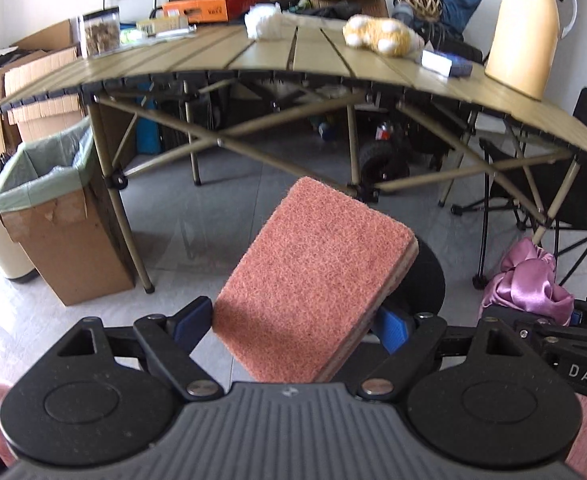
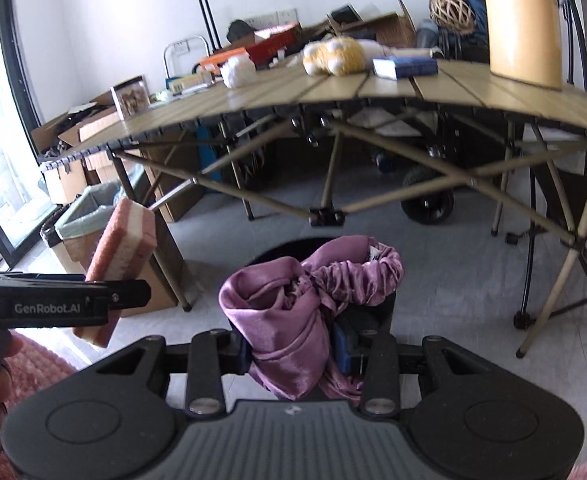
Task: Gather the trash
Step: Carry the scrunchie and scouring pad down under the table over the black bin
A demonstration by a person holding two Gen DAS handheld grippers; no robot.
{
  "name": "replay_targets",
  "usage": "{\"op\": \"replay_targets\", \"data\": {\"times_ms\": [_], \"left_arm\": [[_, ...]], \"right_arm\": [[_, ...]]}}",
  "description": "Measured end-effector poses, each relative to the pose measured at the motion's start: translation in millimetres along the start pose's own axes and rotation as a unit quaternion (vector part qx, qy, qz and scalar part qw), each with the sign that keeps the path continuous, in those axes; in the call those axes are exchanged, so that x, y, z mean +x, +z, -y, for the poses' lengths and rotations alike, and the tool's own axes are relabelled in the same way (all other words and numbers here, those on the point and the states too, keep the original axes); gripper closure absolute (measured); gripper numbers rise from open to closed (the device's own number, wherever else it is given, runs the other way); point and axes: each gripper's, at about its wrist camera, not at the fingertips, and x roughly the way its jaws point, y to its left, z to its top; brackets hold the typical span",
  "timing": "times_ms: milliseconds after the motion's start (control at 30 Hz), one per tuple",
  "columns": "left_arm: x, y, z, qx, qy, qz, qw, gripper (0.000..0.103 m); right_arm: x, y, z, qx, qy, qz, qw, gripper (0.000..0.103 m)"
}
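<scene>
My left gripper [image 1: 293, 320] is shut on a pink scouring sponge [image 1: 317, 280], which sticks out forward and up between the blue pads. From the right wrist view the same sponge [image 2: 121, 252] shows its white middle layer, held in the left gripper [image 2: 97, 300] at the left. My right gripper [image 2: 293, 348] is shut on a bunched purple satin cloth [image 2: 293, 312] with an elastic ruffled edge. That cloth [image 1: 529, 284] also shows at the right of the left wrist view. A cardboard box lined with a green bag [image 1: 49, 196] stands on the floor at the left, beside the table leg.
A folding slat table [image 1: 293, 56] spans the room ahead with a plush toy [image 1: 381, 34], a blue box [image 1: 445, 63], a tan thermos [image 1: 529, 28] and a snack jar [image 1: 101, 32] on it. Cardboard boxes [image 1: 33, 76] pile up at the left; a black folding chair [image 1: 573, 184] stands right.
</scene>
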Motion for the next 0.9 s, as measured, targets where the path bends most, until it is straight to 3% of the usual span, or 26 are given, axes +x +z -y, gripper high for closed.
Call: {"op": "replay_targets", "data": {"times_ms": [400, 900], "left_arm": [[32, -28, -10, 0.007, 0.015, -0.067, 0.9976, 0.018], [51, -33, -18, -0.008, 0.028, -0.096, 0.9949, 0.018]], "right_arm": [[22, -25, 13, 0.031, -0.004, -0.063, 0.998, 0.066], [44, -40, 25, 0.049, -0.019, -0.11, 0.993, 0.066]]}}
